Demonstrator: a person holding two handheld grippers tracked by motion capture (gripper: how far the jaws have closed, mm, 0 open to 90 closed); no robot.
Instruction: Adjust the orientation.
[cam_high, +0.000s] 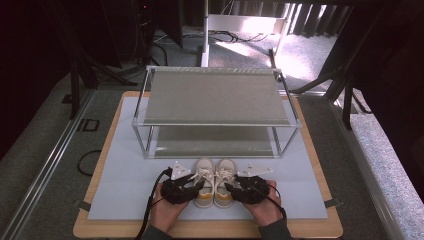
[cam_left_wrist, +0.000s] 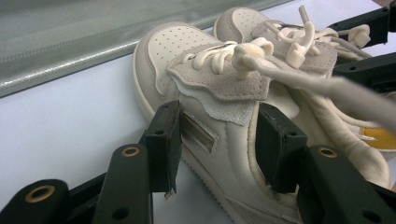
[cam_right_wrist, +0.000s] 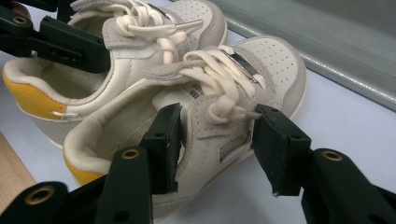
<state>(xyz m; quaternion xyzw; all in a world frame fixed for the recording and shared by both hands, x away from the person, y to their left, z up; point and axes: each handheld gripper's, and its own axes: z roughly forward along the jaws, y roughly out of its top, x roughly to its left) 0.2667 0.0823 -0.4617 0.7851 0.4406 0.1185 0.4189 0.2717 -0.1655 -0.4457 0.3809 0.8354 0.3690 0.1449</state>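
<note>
While both claws sit at the near edge of the worktop (cam_high: 125, 200), the pair of small cream shoes stands side by side between them, toes pointing far toward the two-tier shelf rack (cam_high: 215, 95). Left claw (cam_high: 181, 189): jaws straddle the outer wall of the left shoe (cam_left_wrist: 205, 107), one outside, one inside the collar, seemingly closed onto it. Right claw (cam_high: 245, 189): same straddle on the right shoe (cam_right_wrist: 224, 107), with a slight gap at the outer jaw. Long axes run near-to-far, so the lift likely goes straight ahead to the rack.
</note>
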